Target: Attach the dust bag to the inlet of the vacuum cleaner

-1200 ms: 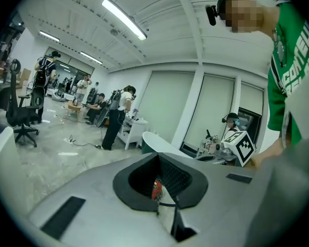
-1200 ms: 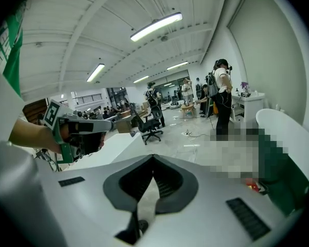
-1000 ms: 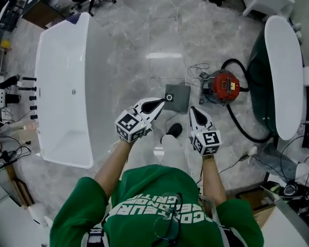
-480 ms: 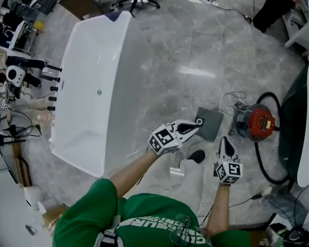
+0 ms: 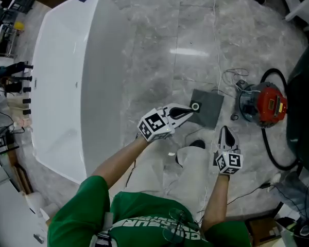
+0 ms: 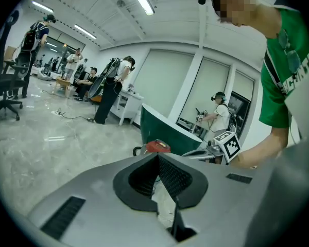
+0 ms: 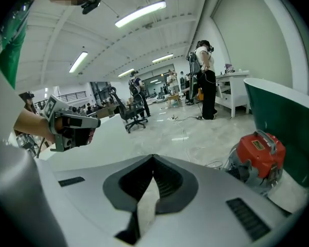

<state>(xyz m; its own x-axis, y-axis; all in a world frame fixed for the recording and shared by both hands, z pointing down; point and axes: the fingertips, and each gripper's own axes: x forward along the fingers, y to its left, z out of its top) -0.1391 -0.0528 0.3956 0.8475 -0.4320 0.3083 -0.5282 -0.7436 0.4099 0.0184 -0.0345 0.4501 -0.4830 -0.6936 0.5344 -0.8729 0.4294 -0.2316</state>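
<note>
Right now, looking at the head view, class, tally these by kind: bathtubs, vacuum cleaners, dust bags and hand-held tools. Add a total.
Bathtubs: 2 (white bathtub, dark green bathtub)
Vacuum cleaner: 1
Dust bag: 1
Tools: 2 (left tool, right tool)
Total: 6

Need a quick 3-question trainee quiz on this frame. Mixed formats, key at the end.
1. Where does the dust bag lie? A) on the floor B) in a drawer C) on a shelf
2. True or false: the right gripper has its jaws wide apart.
3. Fill in: the vacuum cleaner has a ____ top.
Key: 1 A; 2 false, the jaws are shut; 3 red.
</note>
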